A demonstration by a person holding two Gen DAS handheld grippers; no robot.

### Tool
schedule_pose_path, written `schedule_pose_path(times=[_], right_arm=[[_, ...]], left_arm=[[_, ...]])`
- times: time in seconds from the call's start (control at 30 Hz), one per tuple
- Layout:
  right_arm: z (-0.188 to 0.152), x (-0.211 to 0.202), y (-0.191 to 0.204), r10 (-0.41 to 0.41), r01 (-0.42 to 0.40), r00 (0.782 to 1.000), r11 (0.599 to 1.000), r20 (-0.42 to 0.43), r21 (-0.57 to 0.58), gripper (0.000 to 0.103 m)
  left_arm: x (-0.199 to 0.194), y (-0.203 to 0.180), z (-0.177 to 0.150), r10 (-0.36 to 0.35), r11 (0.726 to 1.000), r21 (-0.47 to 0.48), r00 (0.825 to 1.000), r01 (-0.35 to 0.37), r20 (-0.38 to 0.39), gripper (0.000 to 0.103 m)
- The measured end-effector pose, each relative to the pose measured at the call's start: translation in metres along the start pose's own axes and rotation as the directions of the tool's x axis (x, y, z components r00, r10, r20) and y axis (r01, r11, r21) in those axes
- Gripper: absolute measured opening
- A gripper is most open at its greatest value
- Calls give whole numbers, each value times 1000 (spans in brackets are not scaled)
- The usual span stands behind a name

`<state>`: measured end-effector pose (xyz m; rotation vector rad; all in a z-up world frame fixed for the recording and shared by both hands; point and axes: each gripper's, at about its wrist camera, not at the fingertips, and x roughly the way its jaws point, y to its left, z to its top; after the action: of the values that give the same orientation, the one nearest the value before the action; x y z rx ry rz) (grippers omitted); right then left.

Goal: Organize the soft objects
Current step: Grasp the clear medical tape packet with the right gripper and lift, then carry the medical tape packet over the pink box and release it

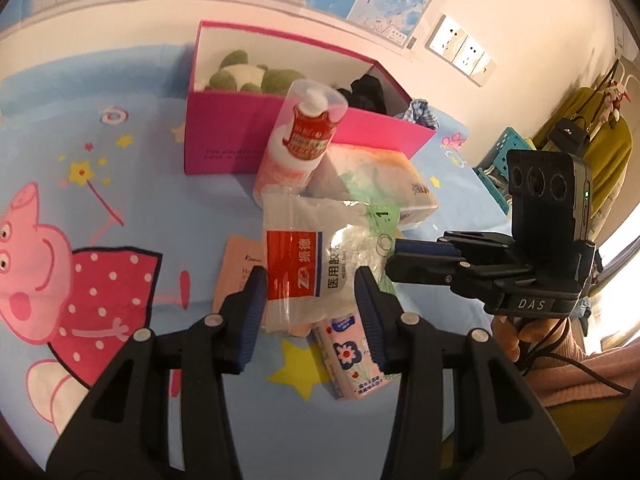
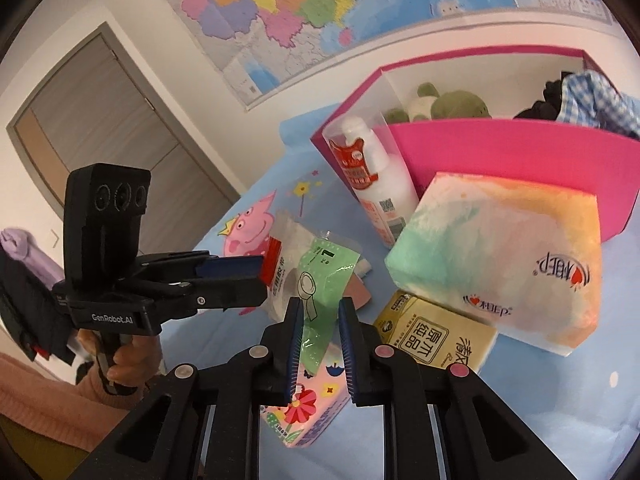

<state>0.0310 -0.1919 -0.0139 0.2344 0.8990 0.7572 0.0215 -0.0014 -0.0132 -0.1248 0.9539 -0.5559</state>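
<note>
A pink box [image 1: 224,136] [image 2: 500,152] on the bed holds a green plush toy [image 1: 240,74] [image 2: 452,106], black cloth [image 1: 368,92] and checked cloth [image 2: 592,100]. In front lie a white bottle [image 1: 296,140] [image 2: 380,184], a large tissue pack [image 1: 372,176] [image 2: 504,260], a clear bag with a red and blue label [image 1: 312,264] [image 2: 280,264], a green packet [image 2: 324,280] [image 1: 384,220], and a floral tissue pack [image 1: 352,356] [image 2: 308,408]. My left gripper [image 1: 310,312] is open around the clear bag. My right gripper [image 2: 320,344] is partly closed around the green packet, with a gap still showing at the right pad.
A yellow tissue pack [image 2: 436,340] lies under the large pack. A pink paper packet [image 1: 236,276] lies under the clear bag. The bed has a blue cartoon sheet [image 1: 100,200]. A wall map [image 2: 320,12], a door [image 2: 104,128] and wall sockets [image 1: 460,50] surround the bed.
</note>
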Motion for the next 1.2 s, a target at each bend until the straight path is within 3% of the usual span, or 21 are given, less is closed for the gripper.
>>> schedule_pose_path(times=[0.17,0.5,0.7,0.83,1.0,1.1,1.2], right_arm=[[4,-7,7,1,-1,1000,1000,17,-27,18],[27,-23,29,5,3,997,993,73,-118,18],[55,-33,42,37,-14,991,983,125,-182,18],[78,-39,48,65,-28,985,974,161,-224,17],[101,-30,44,89,-47,979,974,181,-222,11],[111,-29,38,125,-85,973,976,194,-203,8],[111,-29,33,84,-46,976,981,200,-187,9]], left_arm=[[-8,-12,5,36,998,43,999,-38,33,47],[-32,-18,23,34,997,67,995,-41,97,47],[-52,-18,46,39,996,75,986,-51,160,47],[-60,-19,69,0,996,90,983,-17,186,47],[-51,-22,94,19,993,110,983,-40,185,39],[-44,-16,104,-21,996,88,986,6,168,39],[-41,-15,101,-16,996,88,985,1,169,39]])
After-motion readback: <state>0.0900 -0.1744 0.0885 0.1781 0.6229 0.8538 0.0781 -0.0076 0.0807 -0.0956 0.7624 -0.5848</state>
